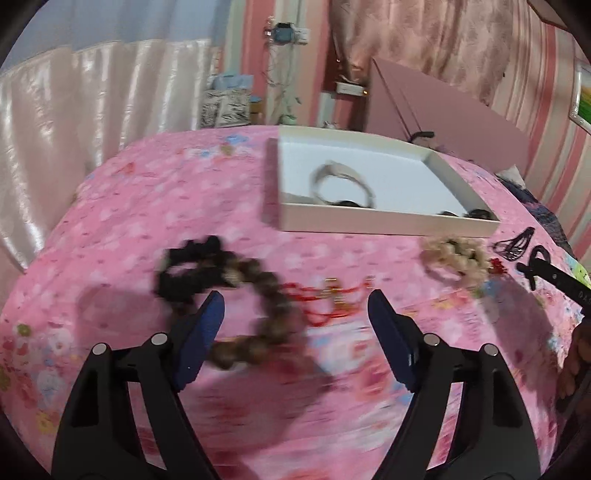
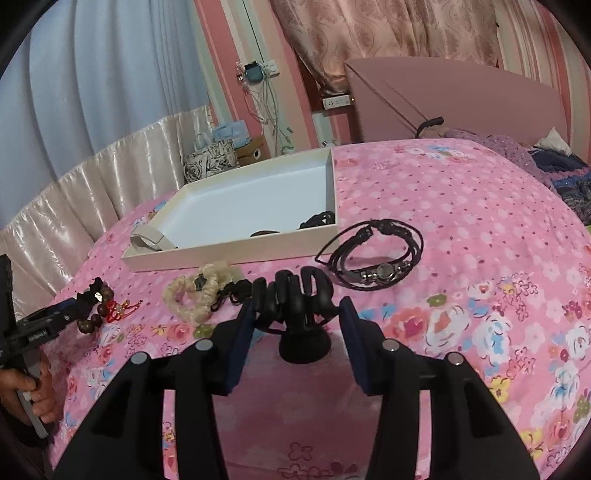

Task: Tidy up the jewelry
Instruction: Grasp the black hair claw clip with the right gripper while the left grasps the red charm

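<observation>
Your left gripper (image 1: 295,314): wide open, holding nothing, over the brown bead bracelet (image 1: 258,314).
Your right gripper (image 2: 295,317): jaws around the black hair claw (image 2: 295,295); grip unclear.
White box (image 2: 229,254): behind.

bedsheet (image 2: 461,236) spread beneath the claw, pink and floral | curtain (image 2: 369,33) hung far ahead | headboard (image 2: 461,99) seen ahead-right | socket (image 2: 336,101) mounted ahead on the wall | bag (image 2: 210,160) set ahead-left, past the bed edge | pale drape (image 1: 74,103) hung left
</observation>
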Demonstrator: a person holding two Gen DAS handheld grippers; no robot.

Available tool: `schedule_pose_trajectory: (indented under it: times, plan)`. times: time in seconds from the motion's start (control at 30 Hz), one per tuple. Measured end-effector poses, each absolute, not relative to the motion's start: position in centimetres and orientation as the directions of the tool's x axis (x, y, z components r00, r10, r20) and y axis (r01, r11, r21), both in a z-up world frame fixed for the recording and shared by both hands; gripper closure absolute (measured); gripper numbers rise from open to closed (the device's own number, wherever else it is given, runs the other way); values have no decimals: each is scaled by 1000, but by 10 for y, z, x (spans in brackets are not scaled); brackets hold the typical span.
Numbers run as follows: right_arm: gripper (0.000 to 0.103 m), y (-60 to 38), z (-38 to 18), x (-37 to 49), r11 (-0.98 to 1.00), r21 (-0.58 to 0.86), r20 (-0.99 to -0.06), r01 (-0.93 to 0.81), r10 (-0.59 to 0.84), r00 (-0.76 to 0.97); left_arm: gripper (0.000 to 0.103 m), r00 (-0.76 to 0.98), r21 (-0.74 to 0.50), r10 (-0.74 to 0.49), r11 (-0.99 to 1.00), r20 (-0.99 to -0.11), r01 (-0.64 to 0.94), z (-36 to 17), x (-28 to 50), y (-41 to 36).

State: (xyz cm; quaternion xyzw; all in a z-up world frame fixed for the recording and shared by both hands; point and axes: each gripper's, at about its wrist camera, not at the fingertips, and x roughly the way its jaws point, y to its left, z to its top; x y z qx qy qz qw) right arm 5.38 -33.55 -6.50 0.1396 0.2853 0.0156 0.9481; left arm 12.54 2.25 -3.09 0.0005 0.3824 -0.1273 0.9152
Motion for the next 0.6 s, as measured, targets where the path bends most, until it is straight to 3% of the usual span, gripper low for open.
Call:
schedule_pose_trajectory:
  times: [0.1, 0.17, 0.27, 0.4, 0.47, 0.6]
  plan:
    - [56, -333, -65, 56, 961, 273, -533, 34, 122, 837, 32, 645, -120, -254, 962, -721, 246, -38, 130, 1]
    - [56, -333, -67, 56, 961, 274, -535, 25, 130, 835, 43, 627, -92, -240, 961, -741, 259, -46, 133, -16]
    - [56, -340, -71, 58, 956, 290, -540, 34, 134, 831, 49, 582, -40, -195, 963, -789, 268, -63, 143, -33]
    - [56, -343, -74, 58, 949, 313, -535, 36, 145, 833, 52, 592, 8, -148, 967, -792, 253, -64, 147, -39]
    - [56, -342, -75, 57, 946, 324, -530, 21, 163, 832, 58, 597, 21, -149, 963, -789, 268, -64, 146, -42]
    - [56, -342, -75, 56, 938, 346, -525, 2, 191, 829, 86, 603, -7, -161, 969, -781, 248, -62, 148, -35]
